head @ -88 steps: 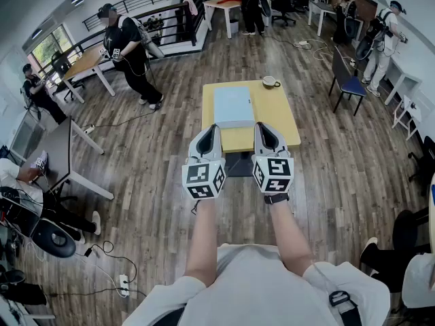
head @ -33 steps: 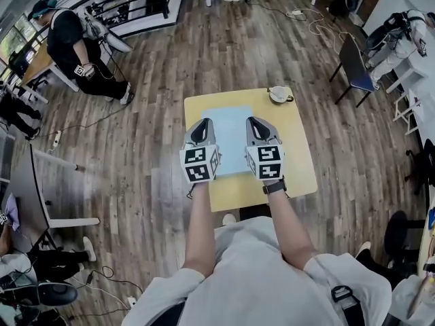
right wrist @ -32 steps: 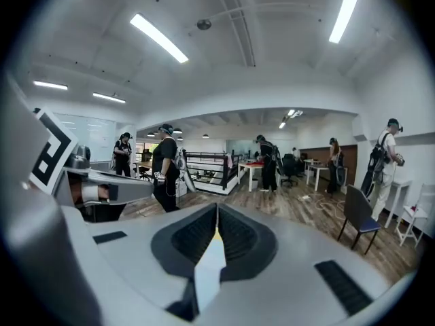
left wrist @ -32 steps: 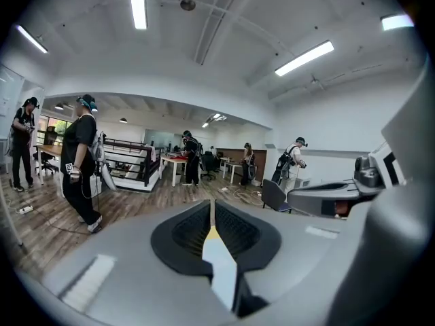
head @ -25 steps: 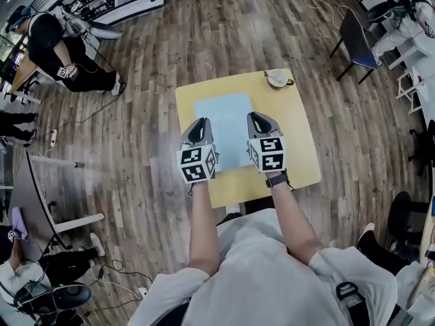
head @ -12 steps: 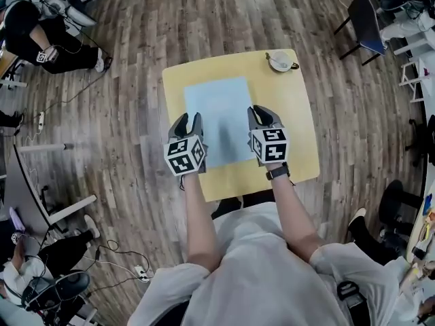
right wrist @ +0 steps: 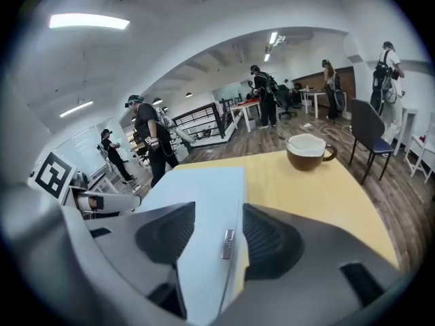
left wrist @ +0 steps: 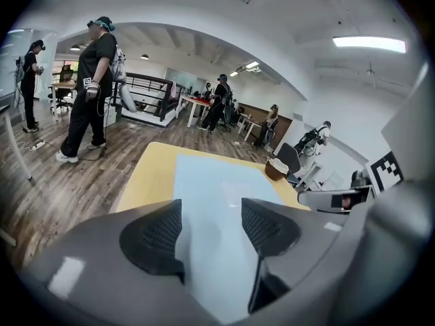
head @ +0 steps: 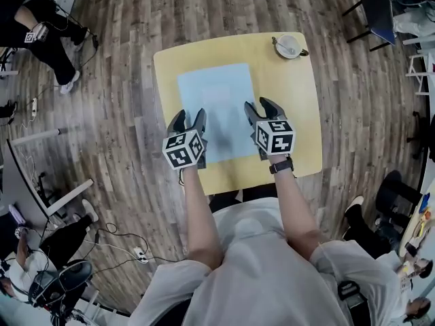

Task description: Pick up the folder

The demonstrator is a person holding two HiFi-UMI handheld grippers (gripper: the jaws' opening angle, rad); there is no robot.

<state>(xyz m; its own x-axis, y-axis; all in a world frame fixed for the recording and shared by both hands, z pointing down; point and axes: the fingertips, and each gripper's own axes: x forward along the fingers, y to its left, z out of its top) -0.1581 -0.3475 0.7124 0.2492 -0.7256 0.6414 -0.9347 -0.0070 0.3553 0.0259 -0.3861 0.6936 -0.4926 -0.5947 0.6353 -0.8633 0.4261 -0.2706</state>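
A square yellow table [head: 300,114] stands alone on a wood-plank floor [head: 122,60], with open floor on every side; other people stand or sit well away from it, toward the edges of the room. The pale blue folder [head: 216,94] lies flat on the table, left of centre, its long edges running away from the person. Bare tabletop shows all round it, narrow along the left and widest on the right. A brown cup on a saucer [head: 288,45] sits in the far right corner, well apart from the folder. The left gripper [head: 188,119] hangs over the folder's near left corner, its jaws spread and opening; in the left gripper view only the folder's blue surface shows in the gap, and the pads press on nothing. The right gripper [head: 259,106] is at the folder's near right edge, its jaws also apart and opening. In the right gripper view that edge, with a small metal clip [right wrist: 228,243] on it, runs through the gap, clear of both pads. Whether either gripper touches the folder from above cannot be told.
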